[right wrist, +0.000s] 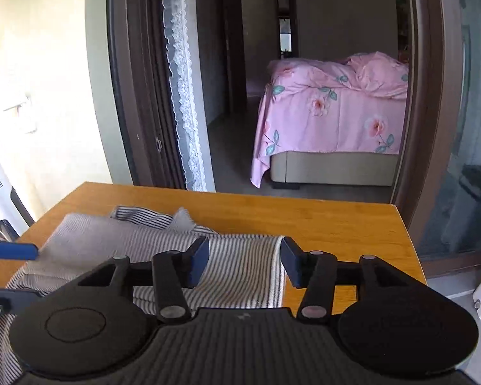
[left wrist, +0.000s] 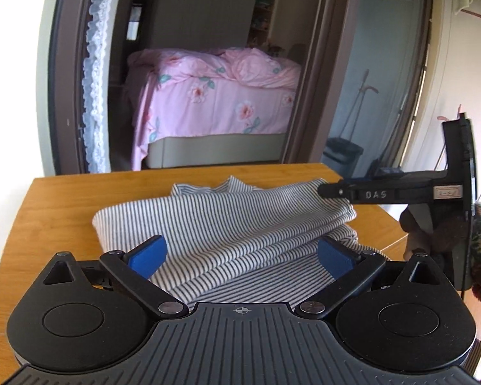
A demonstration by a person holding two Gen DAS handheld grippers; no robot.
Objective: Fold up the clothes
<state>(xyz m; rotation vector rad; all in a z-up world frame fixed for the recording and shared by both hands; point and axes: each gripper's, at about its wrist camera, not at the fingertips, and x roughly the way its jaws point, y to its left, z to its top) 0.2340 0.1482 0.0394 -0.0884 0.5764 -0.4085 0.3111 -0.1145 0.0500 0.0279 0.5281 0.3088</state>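
Striped garment (left wrist: 234,224): near edge hidden behind left gripper (left wrist: 240,256).

A striped garment (left wrist: 227,224), white with thin dark lines, is lying on the wooden table (left wrist: 57,199). It is partly folded, with several layers stacked and one rumpled edge sticking up at the far side.

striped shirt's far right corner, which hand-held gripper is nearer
Right. The right hand-held gripper hangs open right at that corner of the striped shirt, its fingers reaching it. The left hand-held gripper is open over the shirt's near edge.
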